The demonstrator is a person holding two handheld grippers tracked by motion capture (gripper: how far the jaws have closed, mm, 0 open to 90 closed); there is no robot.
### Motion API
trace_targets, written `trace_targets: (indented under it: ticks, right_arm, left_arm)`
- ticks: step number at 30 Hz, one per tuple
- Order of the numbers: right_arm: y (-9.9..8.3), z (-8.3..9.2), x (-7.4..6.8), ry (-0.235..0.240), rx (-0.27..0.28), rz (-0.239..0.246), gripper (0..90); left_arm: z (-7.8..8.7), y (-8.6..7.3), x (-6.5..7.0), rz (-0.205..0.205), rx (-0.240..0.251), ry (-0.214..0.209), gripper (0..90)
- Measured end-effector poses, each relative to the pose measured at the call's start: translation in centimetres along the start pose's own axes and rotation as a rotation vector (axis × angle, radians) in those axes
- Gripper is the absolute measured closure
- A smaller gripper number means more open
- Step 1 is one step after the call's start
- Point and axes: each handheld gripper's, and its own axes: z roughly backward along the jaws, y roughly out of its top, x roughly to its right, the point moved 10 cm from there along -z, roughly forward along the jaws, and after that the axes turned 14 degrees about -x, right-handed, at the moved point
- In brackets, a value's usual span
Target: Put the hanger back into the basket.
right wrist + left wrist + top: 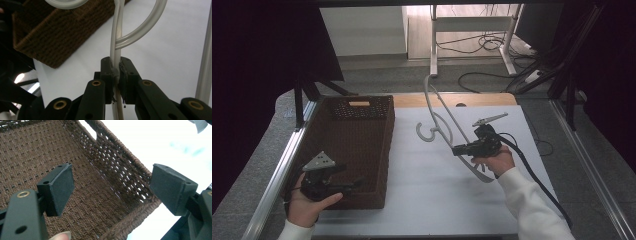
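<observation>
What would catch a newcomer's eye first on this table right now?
Probably the pale plastic hanger, lifted over the middle of the white table with the right gripper shut on its bar. Next, the big brown woven basket at the left, with the left gripper open at its near end.

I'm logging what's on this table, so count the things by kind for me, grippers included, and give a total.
Hanger, white plastic, clamped in the right gripper: 1
Basket, brown woven: 1
Grippers, counting the left gripper with its jaws apart at the basket: 2
Total: 4
</observation>
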Motion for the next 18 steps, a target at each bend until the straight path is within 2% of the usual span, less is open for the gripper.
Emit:
trace_targets:
  ticks: [6,18]
  right_arm:
    - [1.2,0.3,-1.4,0.034,0.055,-0.014,82.1]
    - [2.1,-0.2,-3.8,0.07,0.09,0.011,82.1]
  left_arm:
    - [0.0,0.0,0.0,0.002,0.003,0.003,19.6]
    - [0.1,0.1,0.2,0.005,0.01,-0.005,20.1]
